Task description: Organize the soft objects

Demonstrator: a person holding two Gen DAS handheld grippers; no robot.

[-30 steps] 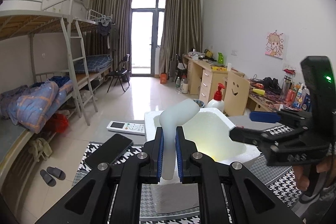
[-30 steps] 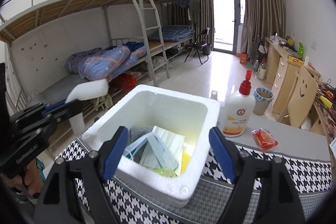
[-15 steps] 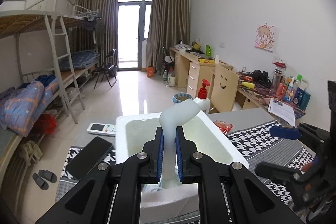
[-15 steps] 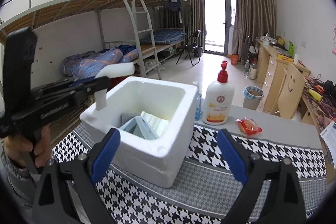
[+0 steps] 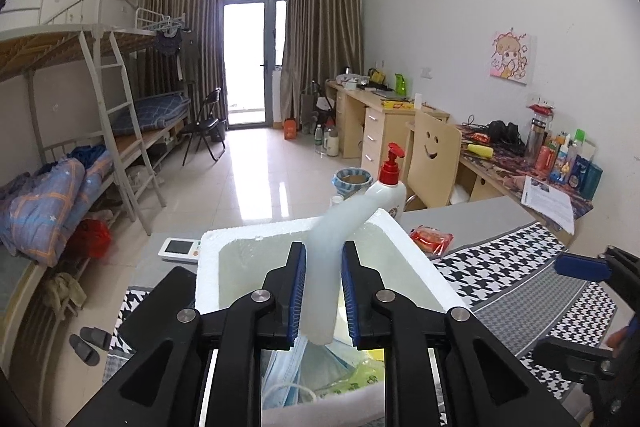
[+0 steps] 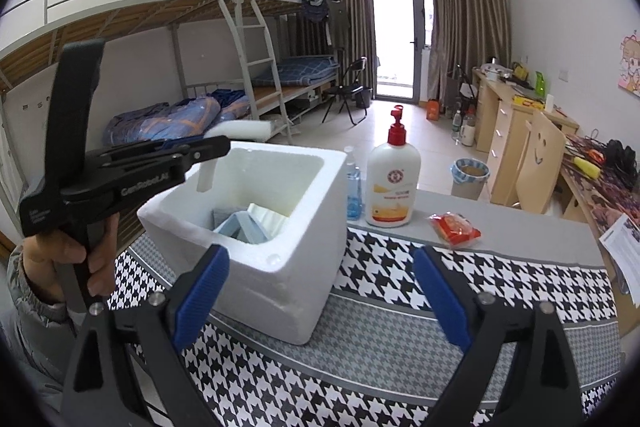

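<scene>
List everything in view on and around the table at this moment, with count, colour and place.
foam strip: 1, white, bent, gripped over the box
foam box: 1, white, on the table
face masks: several, blue, inside the box
lotion bottle: 1, white, red pump, behind the box
snack packet: 1, red, right of the bottle
tablecloth: 1, black-white houndstooth
remote: 1, white, left of the box
left tongs: shut on the strip
right tongs: open, empty

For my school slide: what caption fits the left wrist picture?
Left gripper holds a bent white foam strip over the white foam box.
</scene>
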